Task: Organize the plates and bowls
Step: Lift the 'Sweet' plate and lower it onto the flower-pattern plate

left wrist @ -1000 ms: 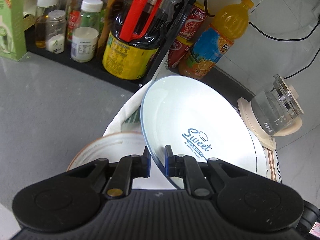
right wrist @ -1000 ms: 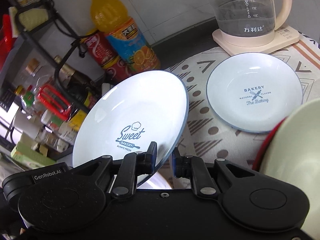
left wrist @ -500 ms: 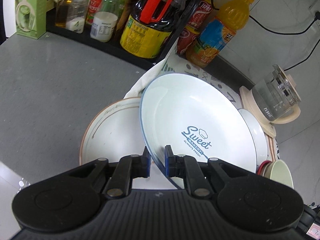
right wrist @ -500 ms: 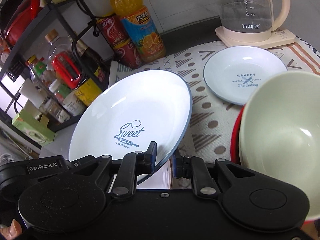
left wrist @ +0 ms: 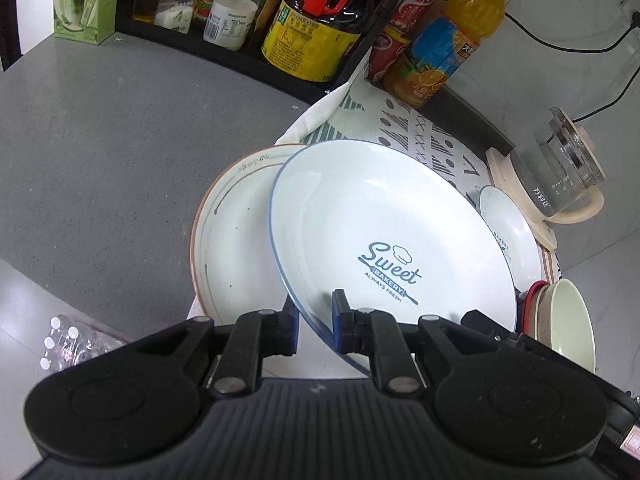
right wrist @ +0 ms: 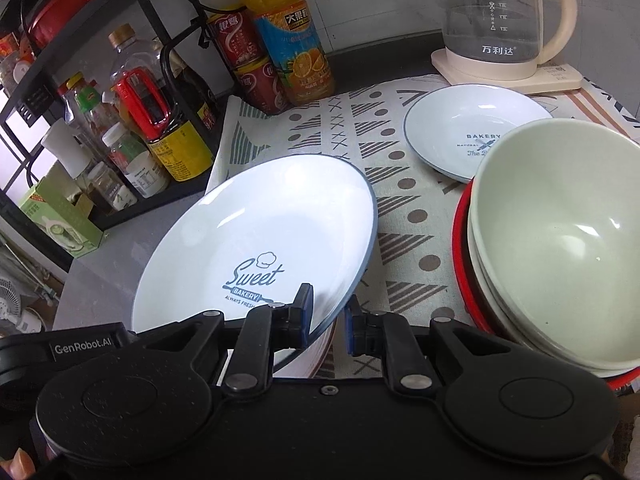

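A large white blue-rimmed "Sweet Bakery" plate point(left wrist: 384, 232) is held tilted in the air by its near rim. My left gripper point(left wrist: 314, 314) and my right gripper point(right wrist: 328, 320) are both shut on that rim; the plate also shows in the right wrist view point(right wrist: 256, 248). Under it lies a brown-rimmed plate point(left wrist: 236, 236) on the patterned cloth. A small "Bakery" plate point(right wrist: 468, 128) lies farther right. A pale green bowl point(right wrist: 560, 240) sits in a stack with a red rim, close on the right.
A glass kettle point(right wrist: 492, 12) on a cream base stands at the back right. An orange juice bottle point(right wrist: 292, 48), red cans and a black rack of sauce bottles point(right wrist: 152, 120) line the back and left. Grey counter point(left wrist: 100, 152) lies to the left.
Both grippers have pulled back and risen with the plate, so more of the table shows. The brown-rimmed plate beneath and the bowl stack have come into fuller view.
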Demonstrator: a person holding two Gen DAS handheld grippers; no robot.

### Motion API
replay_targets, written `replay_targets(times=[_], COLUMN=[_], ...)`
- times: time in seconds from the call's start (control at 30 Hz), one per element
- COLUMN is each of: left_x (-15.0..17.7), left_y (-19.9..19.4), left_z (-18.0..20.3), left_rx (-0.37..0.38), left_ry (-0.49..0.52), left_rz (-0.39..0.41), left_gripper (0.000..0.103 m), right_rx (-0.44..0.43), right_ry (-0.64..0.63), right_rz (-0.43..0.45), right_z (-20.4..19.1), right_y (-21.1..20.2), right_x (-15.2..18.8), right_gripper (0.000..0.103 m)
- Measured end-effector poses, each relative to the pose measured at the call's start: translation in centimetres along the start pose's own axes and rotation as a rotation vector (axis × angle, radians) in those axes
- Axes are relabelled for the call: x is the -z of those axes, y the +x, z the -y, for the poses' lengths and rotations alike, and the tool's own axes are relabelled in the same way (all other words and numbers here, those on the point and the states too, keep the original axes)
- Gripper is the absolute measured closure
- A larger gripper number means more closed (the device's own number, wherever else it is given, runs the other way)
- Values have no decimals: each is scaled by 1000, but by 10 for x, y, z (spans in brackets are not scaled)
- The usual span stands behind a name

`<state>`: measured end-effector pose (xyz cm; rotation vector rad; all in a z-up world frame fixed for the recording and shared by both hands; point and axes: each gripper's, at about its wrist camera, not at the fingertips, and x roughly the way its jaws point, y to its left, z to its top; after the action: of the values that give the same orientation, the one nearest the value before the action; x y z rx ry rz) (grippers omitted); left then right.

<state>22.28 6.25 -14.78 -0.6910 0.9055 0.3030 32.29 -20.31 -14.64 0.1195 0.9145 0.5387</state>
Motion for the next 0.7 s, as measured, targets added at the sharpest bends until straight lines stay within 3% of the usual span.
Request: replay_targets(times=[0.37, 0.7], left_x=[12, 13], left_y=[0, 5], left_z=[-9, -12], left_rx=[-21, -45], left_ry=[-62, -53], left_rz=[-18, -33], left_gripper=[88, 87], right_rx=[0, -16], right_ry=[-43, -43], right_rz=[-1, -11], right_z=[-2, -3], right_y=[-1, 4], right_x=[7, 9], right_gripper=[88, 88])
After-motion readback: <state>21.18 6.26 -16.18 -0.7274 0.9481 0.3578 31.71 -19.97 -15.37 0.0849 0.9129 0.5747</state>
